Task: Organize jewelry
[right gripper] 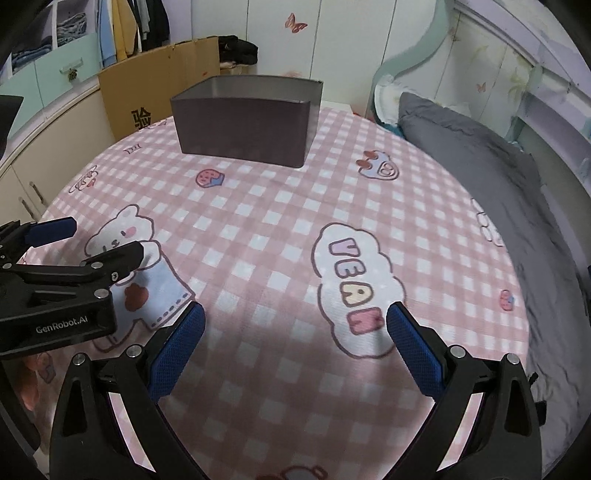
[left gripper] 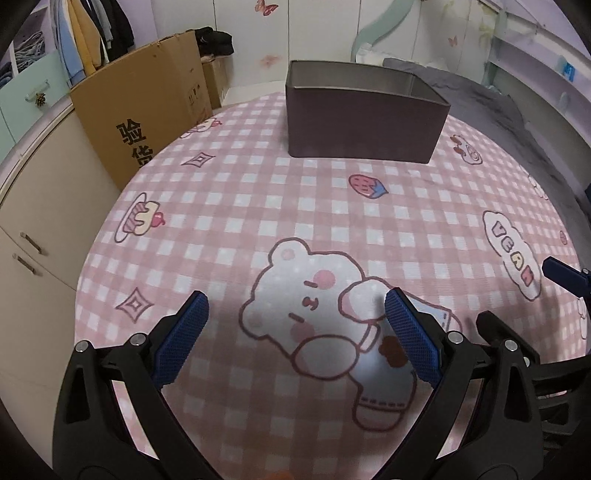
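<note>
Blue mesh pads on black plastic, that's what both grippers look like, and both are spread wide with nothing between the fingers. The left gripper (left gripper: 295, 306) hovers over the cartoon bear (left gripper: 306, 299) printed on the cloth, and the right gripper (right gripper: 295, 314) hangs just beside it on the right, close by the "YEAH" cloud (right gripper: 356, 284). From the right wrist view you can see the left one poking in from the side, with "GenRobot.AI" on its body.

Under them is a pink and white checked cloth (left gripper: 258, 192) covering the surface, dotted with strawberries, cakes and little diamond shapes. No idea if it's a tabletop or a bed under there, can't tell.

Well apart from both grippers, at the far end of the cloth, sits a dark open-top box (left gripper: 364, 125), rectangular, with a greyish inside. I can't see down into it, so no clue what's in there, and I don't spot any jewelry lying on the cloth.

Further out: a big cardboard box (left gripper: 147, 99) with black printed characters on the left, cream cabinets (left gripper: 40, 229), clothes hanging (left gripper: 92, 29) up top, and a rumpled grey blanket (right gripper: 480, 177) on the right.
</note>
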{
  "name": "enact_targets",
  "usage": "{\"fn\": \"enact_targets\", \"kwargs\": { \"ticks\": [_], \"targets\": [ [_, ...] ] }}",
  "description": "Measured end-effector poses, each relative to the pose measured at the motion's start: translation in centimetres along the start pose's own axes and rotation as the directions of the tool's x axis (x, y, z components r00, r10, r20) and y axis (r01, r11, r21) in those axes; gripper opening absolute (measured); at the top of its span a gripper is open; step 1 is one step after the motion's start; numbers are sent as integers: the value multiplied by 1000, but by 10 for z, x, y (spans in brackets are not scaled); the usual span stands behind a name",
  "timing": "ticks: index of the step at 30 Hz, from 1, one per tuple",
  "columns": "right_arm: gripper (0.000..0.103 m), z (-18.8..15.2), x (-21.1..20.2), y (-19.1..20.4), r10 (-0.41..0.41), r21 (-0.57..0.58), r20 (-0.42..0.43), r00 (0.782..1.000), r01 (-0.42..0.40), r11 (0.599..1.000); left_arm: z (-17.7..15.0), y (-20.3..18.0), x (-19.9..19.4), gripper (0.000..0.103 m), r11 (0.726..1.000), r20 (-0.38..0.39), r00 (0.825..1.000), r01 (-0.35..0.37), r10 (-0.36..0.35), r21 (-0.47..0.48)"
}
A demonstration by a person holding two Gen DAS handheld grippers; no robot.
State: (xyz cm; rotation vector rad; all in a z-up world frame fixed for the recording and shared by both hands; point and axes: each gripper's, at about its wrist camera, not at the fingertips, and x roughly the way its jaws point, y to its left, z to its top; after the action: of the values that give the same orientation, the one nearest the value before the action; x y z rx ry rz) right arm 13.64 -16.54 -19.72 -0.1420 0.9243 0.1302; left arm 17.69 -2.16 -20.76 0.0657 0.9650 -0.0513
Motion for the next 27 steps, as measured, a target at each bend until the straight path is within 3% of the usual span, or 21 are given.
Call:
{"fn": "enact_targets", "kwargs": {
  "ticks": [12,27],
  "targets": [
    [95,-2,14,0,62,23,-8,998,-62,998,-1,0,10,97,1000,21,1000,19,-19,-4],
    [95,-2,14,0,62,23,-8,998,-62,998,-2,-1,11,97,1000,19,1000,24,-23,-6]
  ]
}}
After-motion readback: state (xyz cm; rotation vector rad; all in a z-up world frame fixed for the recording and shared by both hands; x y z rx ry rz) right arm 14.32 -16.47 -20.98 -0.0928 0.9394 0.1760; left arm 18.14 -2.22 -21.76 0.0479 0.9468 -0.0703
